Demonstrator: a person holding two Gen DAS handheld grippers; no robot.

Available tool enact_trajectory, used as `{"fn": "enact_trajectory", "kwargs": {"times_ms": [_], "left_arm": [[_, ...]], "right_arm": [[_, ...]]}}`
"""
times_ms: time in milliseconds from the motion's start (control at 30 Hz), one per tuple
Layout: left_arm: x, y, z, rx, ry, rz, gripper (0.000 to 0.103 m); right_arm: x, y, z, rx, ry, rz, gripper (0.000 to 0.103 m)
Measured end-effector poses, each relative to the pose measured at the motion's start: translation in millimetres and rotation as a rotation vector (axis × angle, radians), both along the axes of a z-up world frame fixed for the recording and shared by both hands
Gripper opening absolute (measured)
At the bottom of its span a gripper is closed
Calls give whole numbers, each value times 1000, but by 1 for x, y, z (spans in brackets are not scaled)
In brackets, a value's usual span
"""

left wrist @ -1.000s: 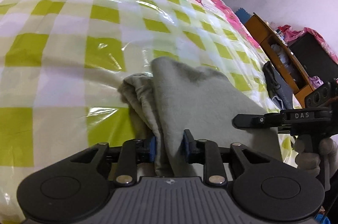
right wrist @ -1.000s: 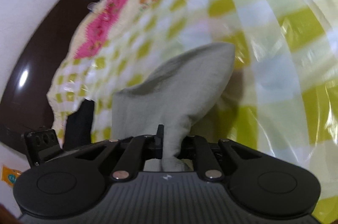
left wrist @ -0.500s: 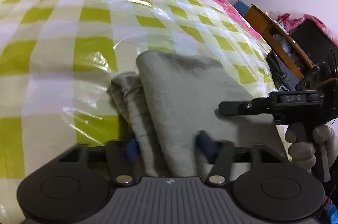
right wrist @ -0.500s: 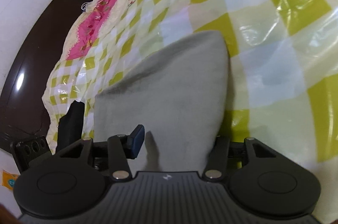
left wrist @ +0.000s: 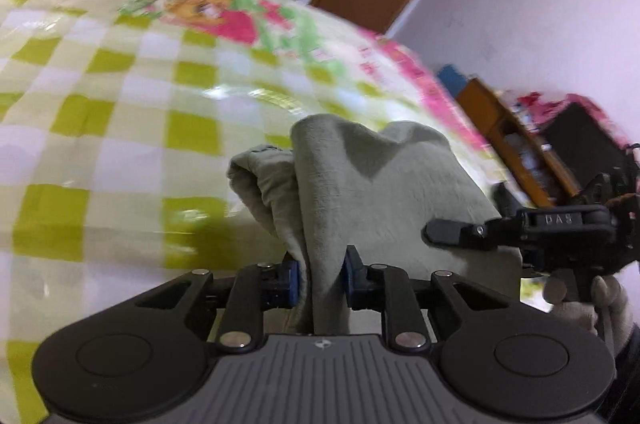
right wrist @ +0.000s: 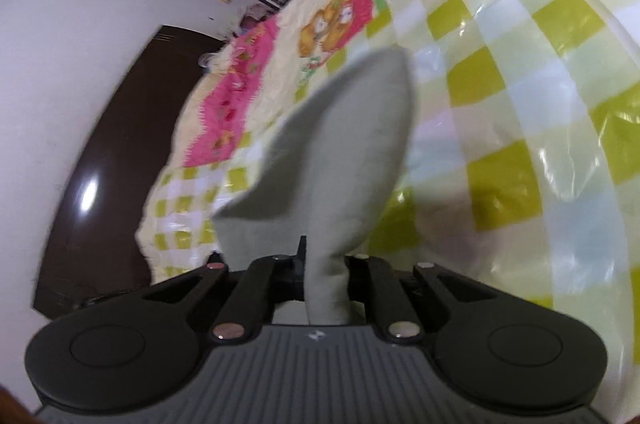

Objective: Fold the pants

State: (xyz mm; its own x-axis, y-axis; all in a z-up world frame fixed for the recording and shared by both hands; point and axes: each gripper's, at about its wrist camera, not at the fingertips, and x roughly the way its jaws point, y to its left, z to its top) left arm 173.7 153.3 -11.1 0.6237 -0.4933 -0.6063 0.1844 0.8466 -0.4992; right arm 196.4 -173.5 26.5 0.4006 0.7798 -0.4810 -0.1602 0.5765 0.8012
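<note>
Black gripper (left wrist: 319, 284), blue fingers (left wrist: 294, 282)

Indoor light is falling dimly and evenly. Glare is showing on the plastic sheet (left wrist: 256, 96) (right wrist: 560, 160) and on the dark door (right wrist: 86, 192). Motion blur is smearing both views. Fisheye distortion is bending the edges; the corners are vignetting black.

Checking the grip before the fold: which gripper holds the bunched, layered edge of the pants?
The left gripper: its fabric shows a rolled bundle of layers beside it. The right gripper pinches one smooth flap of the pants.
</note>
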Motion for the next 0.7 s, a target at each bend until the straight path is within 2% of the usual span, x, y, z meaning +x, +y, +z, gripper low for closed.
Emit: {"fn": "enact_trajectory", "kwargs": {"times_ms": [33,67,100,167,200,300,400,433,567,633,700], "left_arm": [[5,0,-8,44,15,20,34],[10,-2,-17,104,31,38,35],[12,-3,-23,134,34,39,39],[8,-1,-28,113,25,46,42],[5,2,-26,99,16,51,42],[-2,9,-18,126,-23,74,42],[-2,19,-7,132,-43,92,42],[0,20,-3,131,-56,94,42],[8,17,9,125,-79,63,46],[17,12,9,161,-68,47,47],[23,9,7,187,-53,42,48]], "right_arm": [[7,6,-7,-33,12,0,12],[13,13,-16,-95,5,-4,18],[16,19,-25,-197,-10,-22,23],[16,30,-38,-386,-32,-43,28],[12,32,-40,-436,-60,-44,28],[-9,25,-28,-489,-150,-84,29],[-38,30,-5,-593,-319,-78,29],[-50,36,2,-596,-370,-43,29],[-86,71,10,-539,-472,146,30],[-104,95,10,-556,-551,235,30],[-120,113,9,-578,-627,307,36]]}}
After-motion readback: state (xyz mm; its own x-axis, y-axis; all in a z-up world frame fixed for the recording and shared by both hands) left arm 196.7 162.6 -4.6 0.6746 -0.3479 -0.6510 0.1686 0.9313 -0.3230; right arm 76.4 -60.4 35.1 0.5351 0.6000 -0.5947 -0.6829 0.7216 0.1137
